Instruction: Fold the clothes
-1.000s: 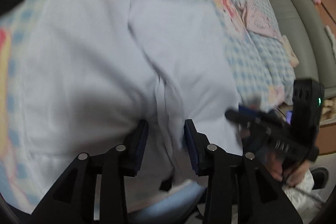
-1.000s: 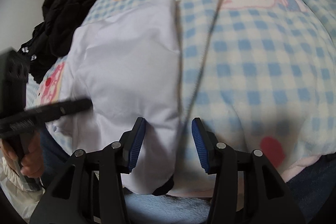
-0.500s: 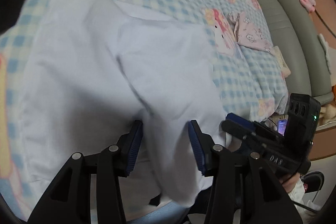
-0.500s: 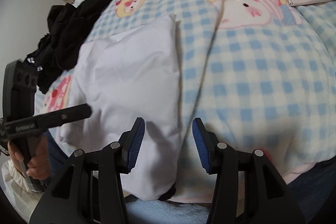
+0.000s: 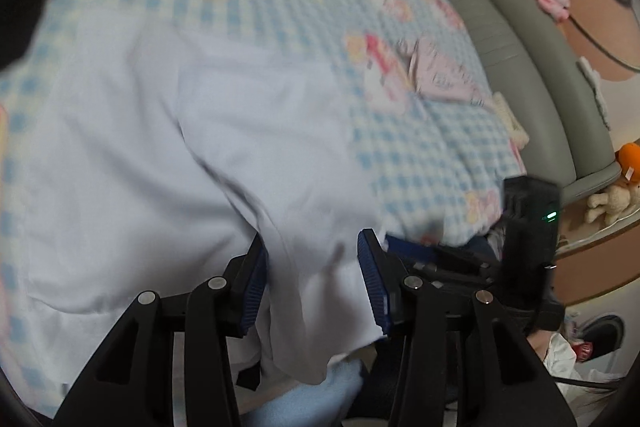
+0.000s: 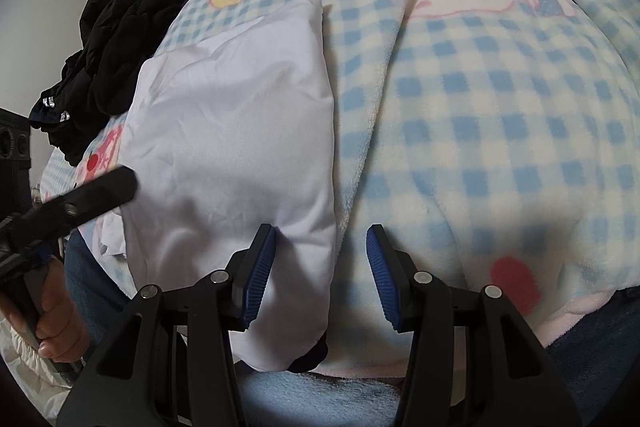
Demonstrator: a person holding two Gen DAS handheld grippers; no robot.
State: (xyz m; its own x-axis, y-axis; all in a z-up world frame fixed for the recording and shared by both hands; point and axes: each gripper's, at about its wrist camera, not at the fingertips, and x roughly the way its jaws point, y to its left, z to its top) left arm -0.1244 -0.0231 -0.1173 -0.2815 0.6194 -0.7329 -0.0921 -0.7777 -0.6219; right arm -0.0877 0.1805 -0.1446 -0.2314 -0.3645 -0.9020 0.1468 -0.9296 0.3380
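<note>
A bedroom at home: checked cartoon blanket on a bed (padded headboard).

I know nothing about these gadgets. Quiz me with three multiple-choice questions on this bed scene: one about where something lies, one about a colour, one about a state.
1. Where does the pile of black clothes lie relative to the white garment in the right wrist view?
A. to its left
B. on top of it
C. to its right

2. What colour are the checks on the blanket?
A. green
B. blue
C. purple

3. How do the right tongs stand?
A. clamped flat together
B. apart, the garment's edge between the pads
C. gripping the black clothes

Answers: 1 A, the dark heap sits beyond the garment's left edge. 2 B, blue squares on cream. 3 B, a clear gap shows beside the cloth.
</note>
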